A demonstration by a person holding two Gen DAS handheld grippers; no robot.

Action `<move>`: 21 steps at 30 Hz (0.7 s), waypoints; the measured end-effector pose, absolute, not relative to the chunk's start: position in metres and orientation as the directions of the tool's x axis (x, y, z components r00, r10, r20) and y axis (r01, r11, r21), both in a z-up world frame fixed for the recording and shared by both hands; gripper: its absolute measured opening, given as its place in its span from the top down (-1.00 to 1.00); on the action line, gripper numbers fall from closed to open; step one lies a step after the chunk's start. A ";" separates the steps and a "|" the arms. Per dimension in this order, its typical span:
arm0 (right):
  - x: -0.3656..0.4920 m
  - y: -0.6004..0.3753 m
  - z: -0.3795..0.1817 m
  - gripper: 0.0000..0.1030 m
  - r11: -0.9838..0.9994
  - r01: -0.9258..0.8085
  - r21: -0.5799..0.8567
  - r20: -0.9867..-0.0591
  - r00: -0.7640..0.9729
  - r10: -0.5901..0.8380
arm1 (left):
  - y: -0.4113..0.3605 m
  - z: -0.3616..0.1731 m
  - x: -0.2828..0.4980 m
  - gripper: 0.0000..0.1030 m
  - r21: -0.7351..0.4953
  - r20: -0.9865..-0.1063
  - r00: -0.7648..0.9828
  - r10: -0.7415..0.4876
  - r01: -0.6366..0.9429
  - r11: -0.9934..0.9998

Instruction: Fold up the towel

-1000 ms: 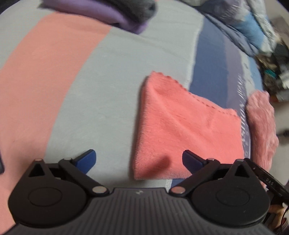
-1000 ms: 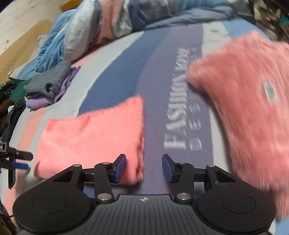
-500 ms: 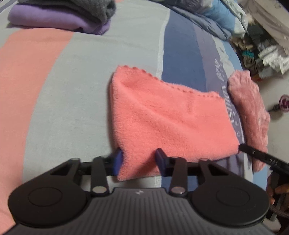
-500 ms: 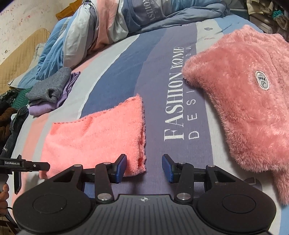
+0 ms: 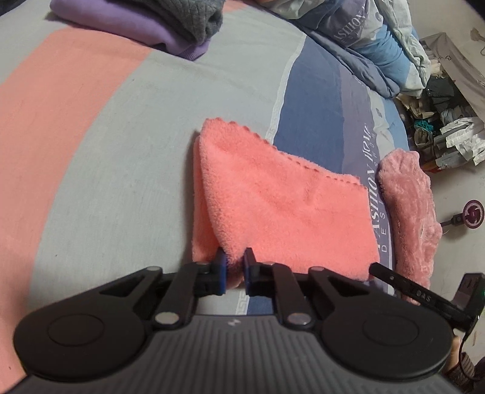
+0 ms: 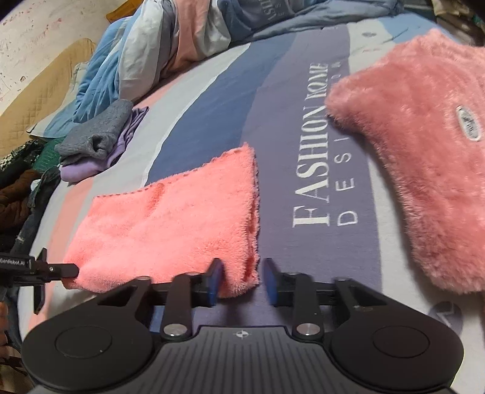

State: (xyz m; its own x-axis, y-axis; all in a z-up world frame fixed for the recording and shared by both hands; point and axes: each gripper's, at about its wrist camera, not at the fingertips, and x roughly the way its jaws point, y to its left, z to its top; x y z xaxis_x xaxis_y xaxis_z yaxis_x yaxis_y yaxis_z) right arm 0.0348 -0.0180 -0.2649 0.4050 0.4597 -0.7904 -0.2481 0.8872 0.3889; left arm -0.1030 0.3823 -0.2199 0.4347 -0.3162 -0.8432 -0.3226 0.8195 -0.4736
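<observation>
A coral-pink towel [image 5: 282, 209] lies folded on the striped bedspread, also seen in the right wrist view as the towel [image 6: 169, 224]. My left gripper [image 5: 234, 268] is shut on the towel's near left corner, whose top layer is lifted a little off the layer beneath. My right gripper [image 6: 241, 280] is partly open, and the towel's near right corner sits between its blue pads without being pinched. Each gripper shows at the edge of the other's view: the left gripper [image 6: 39, 268] and the right gripper [image 5: 424, 295].
A fluffy pink garment [image 6: 424, 145] lies right of the towel. Folded grey and purple clothes [image 5: 169, 27] sit at the far left. A rumpled blue duvet [image 6: 169, 51] is heaped at the back. Clutter lies on the floor [image 5: 448, 127] past the bed's edge.
My left gripper went from wide open to shut on the towel's left corner. My right gripper moved forward until its jaws straddle the right corner.
</observation>
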 end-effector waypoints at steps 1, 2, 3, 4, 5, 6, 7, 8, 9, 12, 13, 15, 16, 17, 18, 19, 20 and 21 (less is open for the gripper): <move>0.038 -0.018 -0.267 0.78 0.880 -0.246 0.406 -0.791 0.388 0.474 | 0.382 -0.219 -0.105 0.78 -0.472 -0.844 0.434 -0.315 -0.324 0.820; 0.038 -0.017 -0.265 0.93 0.877 -0.253 0.408 -0.789 0.387 0.478 | 0.382 -0.219 -0.107 0.78 -0.470 -0.846 0.433 -0.312 -0.327 0.820; 0.038 -0.017 -0.262 0.94 0.875 -0.261 0.408 -0.787 0.386 0.482 | 0.382 -0.218 -0.109 0.78 -0.466 -0.848 0.430 -0.309 -0.331 0.820; 0.037 -0.016 -0.260 0.94 0.872 -0.268 0.409 -0.784 0.385 0.486 | 0.382 -0.218 -0.112 0.78 -0.462 -0.852 0.426 -0.305 -0.337 0.820; 0.037 -0.016 -0.258 0.95 0.870 -0.276 0.409 -0.782 0.385 0.490 | 0.382 -0.218 -0.114 0.78 -0.458 -0.855 0.423 -0.301 -0.342 0.820; 0.037 -0.018 -0.254 0.95 0.865 -0.275 0.419 -0.777 0.386 0.498 | 0.383 -0.218 -0.116 0.78 -0.455 -0.857 0.420 -0.298 -0.347 0.820; 0.035 -0.021 -0.248 0.95 0.865 -0.268 0.424 -0.771 0.395 0.500 | 0.384 -0.218 -0.118 0.78 -0.452 -0.859 0.419 -0.294 -0.351 0.820; 0.035 -0.025 -0.243 0.95 0.869 -0.259 0.421 -0.771 0.403 0.493 | 0.385 -0.219 -0.120 0.78 -0.447 -0.862 0.416 -0.289 -0.357 0.820; 0.035 -0.029 -0.242 0.96 0.877 -0.246 0.412 -0.780 0.402 0.479 | 0.386 -0.220 -0.121 0.78 -0.437 -0.868 0.409 -0.281 -0.363 0.823; 0.037 -0.033 -0.251 0.95 0.901 -0.228 0.369 -0.821 0.374 0.431 | 0.389 -0.229 -0.119 0.77 -0.415 -0.885 0.379 -0.269 -0.381 0.826; 0.037 -0.031 -0.254 0.94 0.902 -0.235 0.362 -0.831 0.358 0.426 | 0.388 -0.231 -0.119 0.77 -0.411 -0.888 0.374 -0.268 -0.382 0.828; 0.034 -0.029 -0.253 0.73 0.908 -0.237 0.344 -0.831 0.374 0.412 | 0.386 -0.227 -0.118 0.60 -0.394 -0.892 0.375 -0.252 -0.372 0.841; 0.031 -0.030 -0.249 0.66 0.914 -0.230 0.334 -0.820 0.408 0.402 | 0.383 -0.223 -0.119 0.49 -0.385 -0.892 0.381 -0.242 -0.363 0.848; 0.028 -0.031 -0.245 0.27 0.920 -0.222 0.324 -0.808 0.441 0.391 | 0.381 -0.219 -0.120 0.18 -0.378 -0.891 0.390 -0.233 -0.353 0.856; 0.025 -0.035 -0.240 -0.07 0.928 -0.194 0.319 -0.795 0.479 0.373 | 0.378 -0.214 -0.121 -0.17 -0.371 -0.889 0.401 -0.223 -0.344 0.863; 0.020 -0.039 -0.236 -0.15 0.933 -0.155 0.324 -0.781 0.513 0.356 | 0.373 -0.209 -0.121 -0.37 -0.364 -0.885 0.414 -0.211 -0.334 0.869; 0.016 -0.044 -0.235 -0.16 0.929 -0.118 0.352 -0.770 0.527 0.359 | 0.369 -0.203 -0.122 -0.76 -0.356 -0.882 0.427 -0.200 -0.325 0.876; 0.013 -0.048 -0.238 -0.16 0.913 -0.085 0.400 -0.768 0.513 0.384 | 0.365 -0.198 -0.122 -0.99 -0.351 -0.875 0.445 -0.189 -0.316 0.882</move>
